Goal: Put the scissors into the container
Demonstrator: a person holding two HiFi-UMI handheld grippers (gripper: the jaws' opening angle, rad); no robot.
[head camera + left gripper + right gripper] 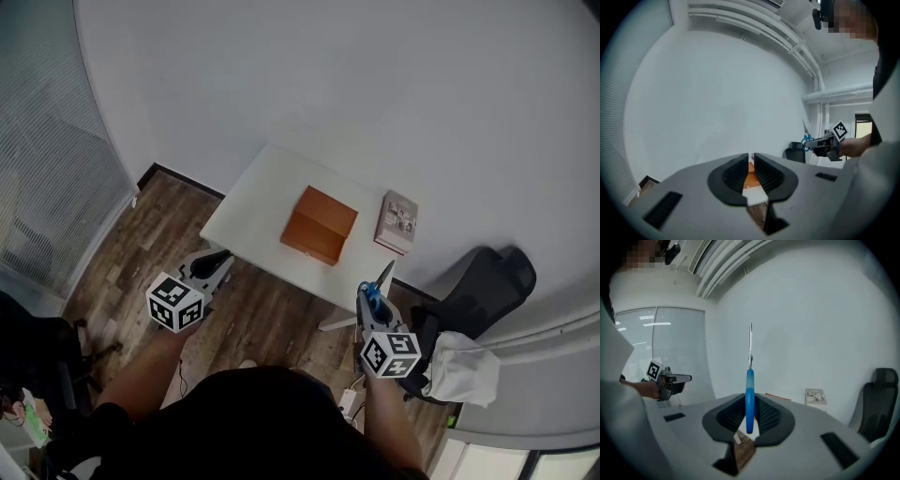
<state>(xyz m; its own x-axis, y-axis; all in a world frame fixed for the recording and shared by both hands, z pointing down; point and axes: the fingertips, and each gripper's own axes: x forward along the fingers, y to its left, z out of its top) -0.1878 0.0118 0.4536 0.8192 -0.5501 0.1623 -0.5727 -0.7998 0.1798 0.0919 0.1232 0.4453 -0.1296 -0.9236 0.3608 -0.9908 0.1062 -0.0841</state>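
Observation:
The scissors (750,394) have a blue handle, and their metal blades point up and away from me. My right gripper (750,411) is shut on that handle. In the head view it (368,294) hangs off the table's near right corner, with the scissors (382,280) aimed at the table. The container, an open orange box (320,225), rests mid-table. My left gripper (221,257) hovers over the floor at the table's near left; its jaws stand together with nothing between them (751,165). A sliver of the orange box (751,178) shows past them.
A small book (398,221) lies on the white table (258,202) to the right of the box. A black office chair (487,281) with a white cloth (464,367) stands at the right. Wood floor (150,225) lies left of the table, with a white wall behind.

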